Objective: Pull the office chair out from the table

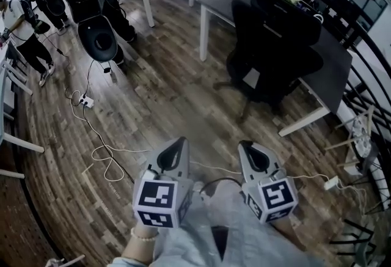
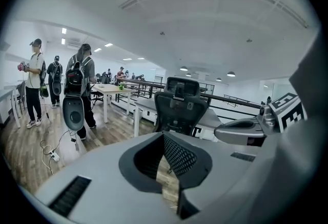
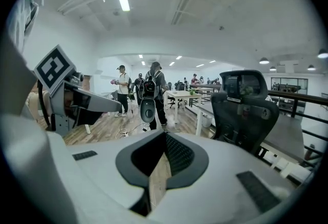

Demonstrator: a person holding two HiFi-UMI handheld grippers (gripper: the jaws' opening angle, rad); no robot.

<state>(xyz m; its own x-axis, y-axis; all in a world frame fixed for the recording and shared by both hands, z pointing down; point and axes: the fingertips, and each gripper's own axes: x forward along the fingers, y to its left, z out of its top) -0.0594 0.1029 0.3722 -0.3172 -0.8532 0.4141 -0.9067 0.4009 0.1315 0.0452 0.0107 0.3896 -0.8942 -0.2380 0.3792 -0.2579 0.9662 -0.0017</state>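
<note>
One office chair (image 1: pixel 275 46), one left claw (image 1: pixel 181 140), one right claw (image 1: pixel 245 144), both closed.

The wooden floor (image 1: pixel 165 95) carries the office chair (image 1: pixel 275 55), tucked against the dark tabletop (image 1: pixel 335 73), plus a looping white cable (image 1: pixel 104 147) and power strip (image 1: pixel 86 101).

The head view looks steeply down on the wooden floor (image 1: pixel 153 107). Both gripper views face forward and share the office chair (image 1: pixel 272 52), not close.

Office chair (image 1: pixel 272 55) black. Table (image 1: pixel 335 73) dark grey top, white legs. Floor (image 1: pixel 159 107) brown wood planks. Left gripper (image 1: pixel 181 142), right gripper (image 1: pixel 245 146) light grey (marker cubes: black-and-white squares).
</note>
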